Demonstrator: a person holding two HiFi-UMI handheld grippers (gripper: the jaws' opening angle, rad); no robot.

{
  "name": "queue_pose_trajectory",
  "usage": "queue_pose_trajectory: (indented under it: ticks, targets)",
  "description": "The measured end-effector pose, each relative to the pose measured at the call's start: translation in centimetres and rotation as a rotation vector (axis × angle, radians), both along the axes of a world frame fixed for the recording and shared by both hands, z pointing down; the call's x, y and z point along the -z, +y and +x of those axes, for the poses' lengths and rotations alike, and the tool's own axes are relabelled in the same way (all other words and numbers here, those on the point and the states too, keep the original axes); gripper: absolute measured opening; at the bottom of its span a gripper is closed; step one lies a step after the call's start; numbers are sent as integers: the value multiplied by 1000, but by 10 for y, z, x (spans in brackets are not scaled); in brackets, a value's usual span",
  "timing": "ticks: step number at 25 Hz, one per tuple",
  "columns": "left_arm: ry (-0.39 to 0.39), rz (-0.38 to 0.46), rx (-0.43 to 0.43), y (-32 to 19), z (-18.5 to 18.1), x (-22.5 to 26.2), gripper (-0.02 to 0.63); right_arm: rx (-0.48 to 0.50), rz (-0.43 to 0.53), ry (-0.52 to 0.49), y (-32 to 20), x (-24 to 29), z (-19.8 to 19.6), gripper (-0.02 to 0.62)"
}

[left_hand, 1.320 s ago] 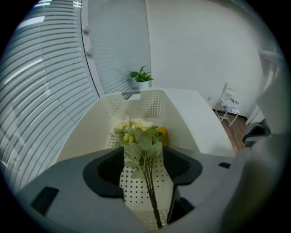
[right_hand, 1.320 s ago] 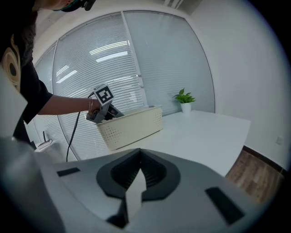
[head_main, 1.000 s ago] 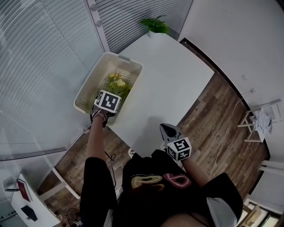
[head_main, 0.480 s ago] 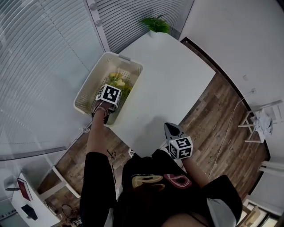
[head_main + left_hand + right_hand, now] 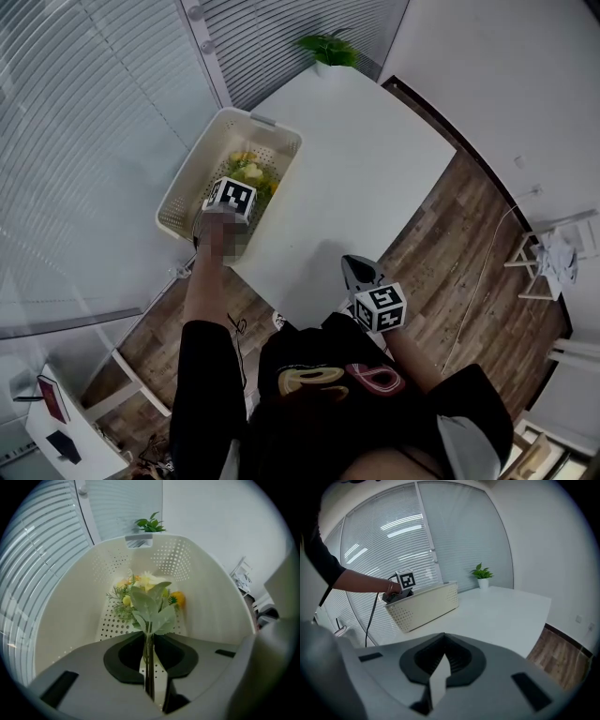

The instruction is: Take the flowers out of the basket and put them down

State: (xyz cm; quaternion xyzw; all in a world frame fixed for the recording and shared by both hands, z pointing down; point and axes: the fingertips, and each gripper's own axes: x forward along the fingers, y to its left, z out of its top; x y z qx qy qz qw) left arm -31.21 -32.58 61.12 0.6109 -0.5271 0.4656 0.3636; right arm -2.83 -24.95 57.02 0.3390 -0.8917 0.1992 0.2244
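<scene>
The flowers [image 5: 249, 172], a yellow and green bunch, lie in the cream perforated basket [image 5: 184, 192] at the table's left edge. My left gripper [image 5: 236, 199] reaches steeply down into the basket. In the left gripper view the thin stems [image 5: 149, 667] stand between its jaws, leaves and blooms [image 5: 150, 595] beyond. The jaws have just been closing and stand narrow round the stems, with a slim gap still showing on the right of them. My right gripper [image 5: 355, 273] hovers at the table's near edge, shut and empty [image 5: 437, 670].
The white table [image 5: 361, 155] stretches to the right of the basket [image 5: 426, 603]. A small potted plant [image 5: 328, 52] stands at its far corner. Blinds run along the left, wooden floor lies on the right.
My left gripper has sunk a little deeper into the basket, towards the flowers. The right gripper has stayed about where it was.
</scene>
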Motion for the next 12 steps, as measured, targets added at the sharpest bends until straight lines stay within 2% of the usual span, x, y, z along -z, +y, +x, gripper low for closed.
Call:
queue_pose_trajectory:
  ticks: [12]
  targets:
    - [-5,69,11,1,-2,11,51,9,-9,-21,12,-1,5,9]
